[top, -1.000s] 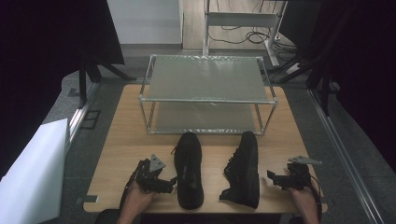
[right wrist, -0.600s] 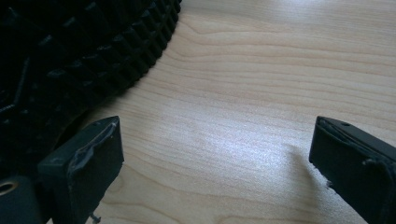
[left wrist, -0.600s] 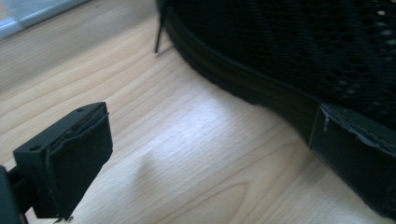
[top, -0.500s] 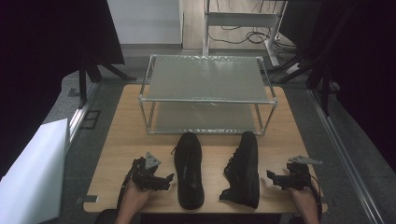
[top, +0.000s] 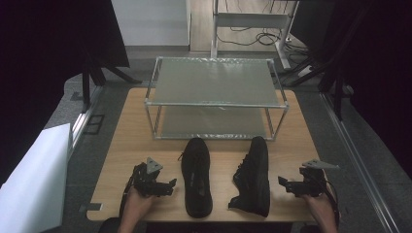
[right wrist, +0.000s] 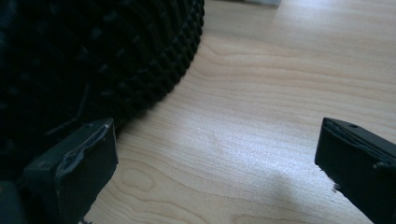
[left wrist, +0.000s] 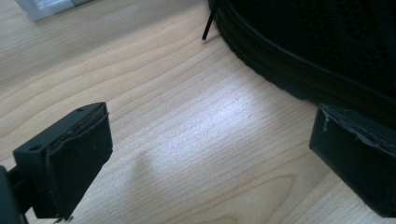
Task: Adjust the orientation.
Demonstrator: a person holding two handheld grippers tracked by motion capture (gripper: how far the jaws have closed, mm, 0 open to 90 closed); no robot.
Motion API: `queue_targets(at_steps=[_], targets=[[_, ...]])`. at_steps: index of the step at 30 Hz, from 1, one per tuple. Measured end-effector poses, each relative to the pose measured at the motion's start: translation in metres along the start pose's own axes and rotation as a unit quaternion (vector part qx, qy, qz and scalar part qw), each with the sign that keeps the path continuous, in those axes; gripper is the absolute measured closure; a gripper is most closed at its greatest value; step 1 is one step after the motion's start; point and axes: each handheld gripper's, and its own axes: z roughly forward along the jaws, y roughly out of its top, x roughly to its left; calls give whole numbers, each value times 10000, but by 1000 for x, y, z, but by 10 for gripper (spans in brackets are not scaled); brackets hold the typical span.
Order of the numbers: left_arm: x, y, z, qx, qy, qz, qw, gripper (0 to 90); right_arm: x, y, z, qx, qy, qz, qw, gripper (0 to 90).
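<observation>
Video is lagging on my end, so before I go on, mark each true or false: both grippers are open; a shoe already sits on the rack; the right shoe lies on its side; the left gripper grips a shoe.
1. Both the left gripper and the right gripper are open. True.
2. A shoe sits on the rack. False: both shelves are bare.
3. The right shoe lies tipped on its side. True.
4. The left gripper grips the left shoe. False: it is open beside the shoe.

Lab/test rig: black curtains (top: 43, 43) round wooden table (top: 136, 131), floor cables (top: 252, 36) (metal frames too).
</observation>
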Motion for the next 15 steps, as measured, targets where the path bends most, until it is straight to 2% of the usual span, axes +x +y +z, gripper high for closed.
queue_targets(at_steps=[7, 15], targets=[[2, -1, 1, 73, 9, -14, 10000, 0, 5, 9, -10, -48, 103, 54, 9999, 0], [1, -1, 2, 105, -8, -3, 9999, 0, 23, 26, -21, -113, 283, -135, 9994, 0]])
